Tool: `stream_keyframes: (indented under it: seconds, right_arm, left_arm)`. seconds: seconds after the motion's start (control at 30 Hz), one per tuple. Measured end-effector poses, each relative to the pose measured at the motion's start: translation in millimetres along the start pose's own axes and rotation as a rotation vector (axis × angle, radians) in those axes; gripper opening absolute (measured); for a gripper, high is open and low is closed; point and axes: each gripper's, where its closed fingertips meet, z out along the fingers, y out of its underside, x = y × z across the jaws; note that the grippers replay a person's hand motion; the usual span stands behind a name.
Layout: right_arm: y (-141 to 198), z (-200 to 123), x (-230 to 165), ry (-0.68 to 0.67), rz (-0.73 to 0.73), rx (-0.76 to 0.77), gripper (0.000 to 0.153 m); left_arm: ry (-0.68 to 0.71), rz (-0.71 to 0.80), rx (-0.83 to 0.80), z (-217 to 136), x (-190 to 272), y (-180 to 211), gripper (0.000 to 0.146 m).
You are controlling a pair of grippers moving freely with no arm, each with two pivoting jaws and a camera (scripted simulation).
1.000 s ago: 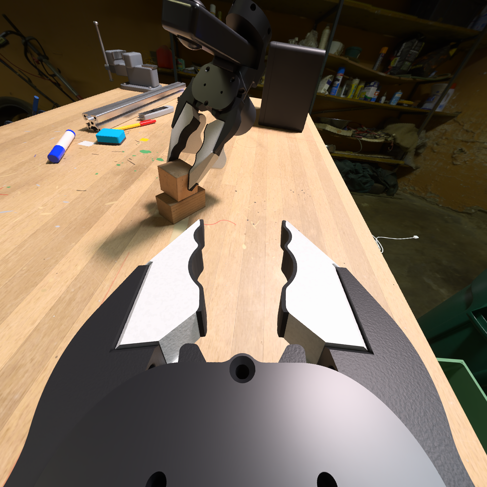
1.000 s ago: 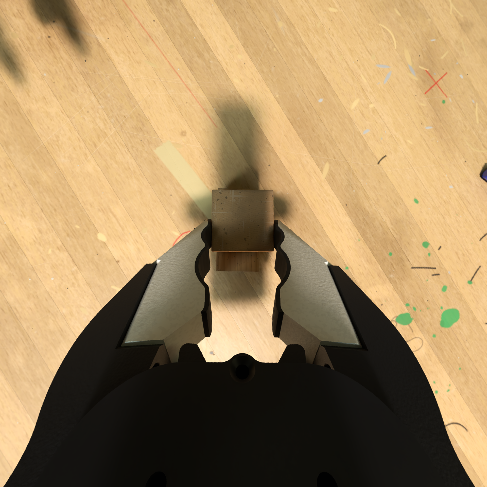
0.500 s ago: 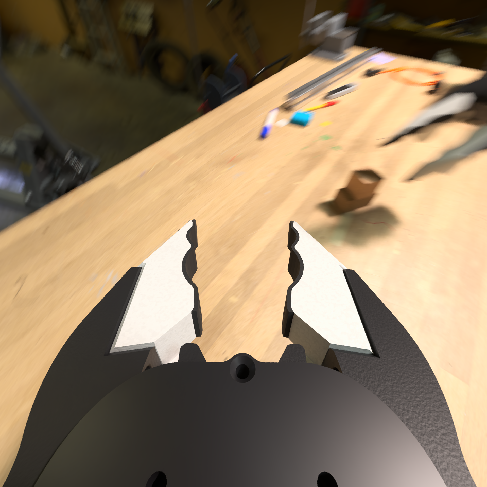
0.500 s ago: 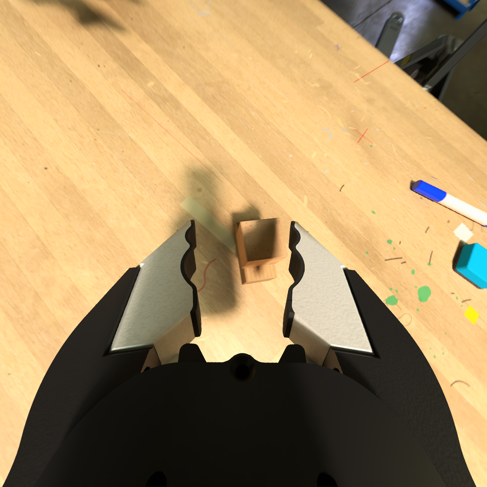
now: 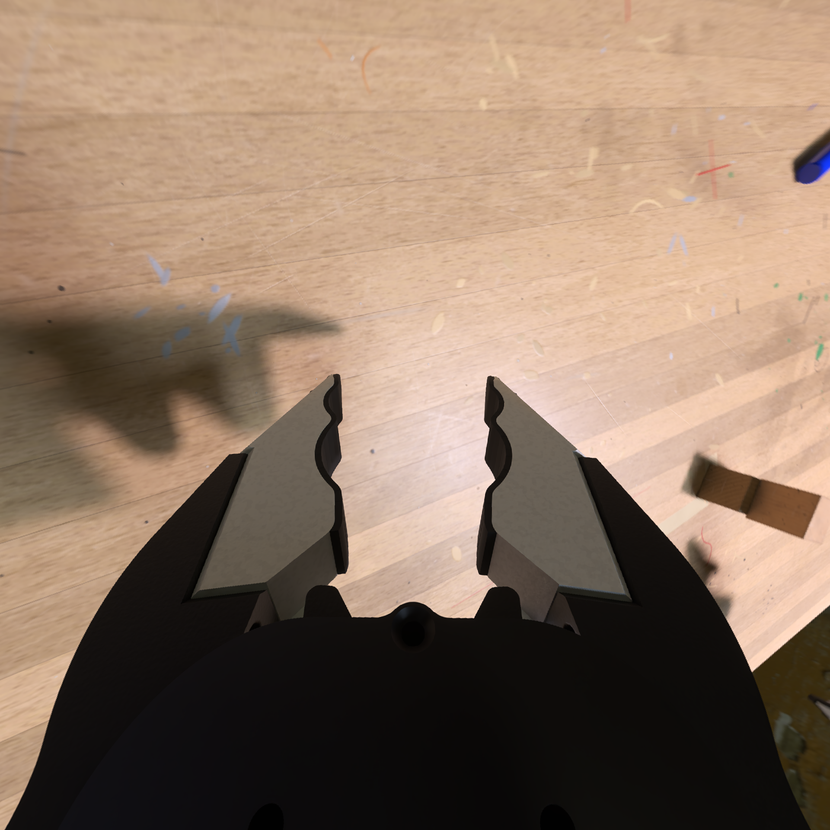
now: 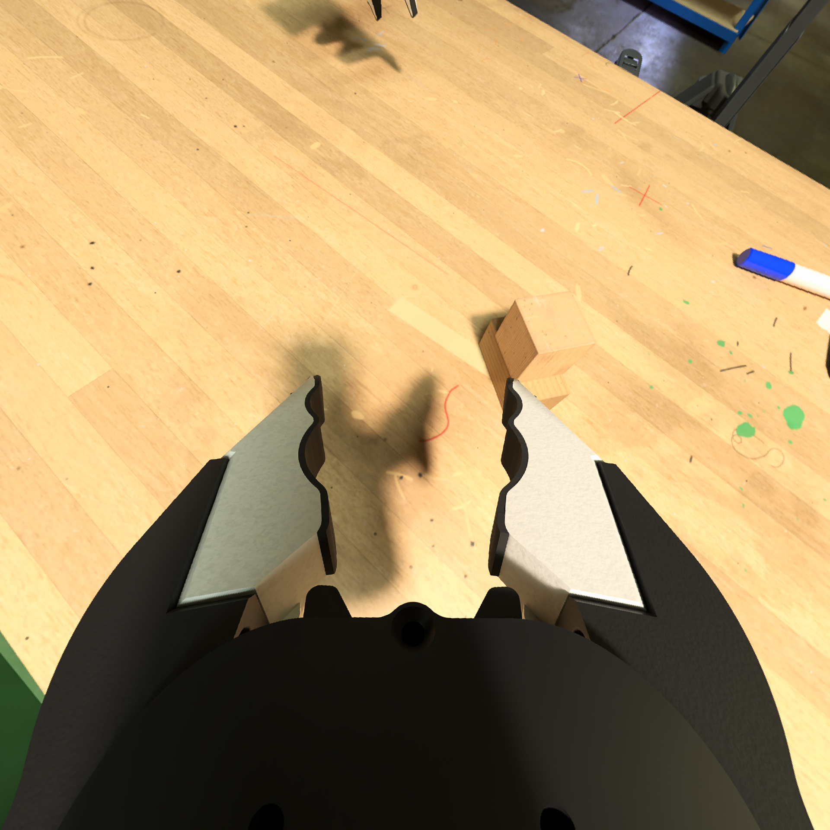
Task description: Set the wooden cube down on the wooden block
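The light wooden cube [image 6: 545,334] rests on the wooden block [image 6: 489,355], a little askew, on the workbench. My right gripper [image 6: 413,379] is open and empty; it hangs above the bench, and the stack lies just beyond its right fingertip [image 6: 512,395]. My left gripper [image 5: 413,379] is open and empty and points down at bare bench. The cube stack [image 5: 781,509] shows far to its right in the left wrist view. The left gripper's fingertips [image 6: 395,6] peek in at the top of the right wrist view.
A blue-capped marker [image 6: 763,262] lies right of the stack and shows in the left wrist view [image 5: 813,166]. Green paint spots [image 6: 792,415] mark the bench. The bench edge [image 6: 673,108] runs at upper right. A green bin [image 6: 13,700] sits at lower left.
My right gripper let go of the cube, opened wide and drew back and up from the stack. My left gripper swung away and now looks straight down at the bench.
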Motion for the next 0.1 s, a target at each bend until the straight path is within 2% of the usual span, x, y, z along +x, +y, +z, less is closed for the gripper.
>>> stream_keyframes:
  seconds: [0.1]
  right_arm:
    - [6.1, -3.2, -3.7, 0.007, 0.014, -0.002, 0.081]
  left_arm:
    - [-0.031, -0.031, -0.066, 17.9, -3.8, 1.7, 0.064]
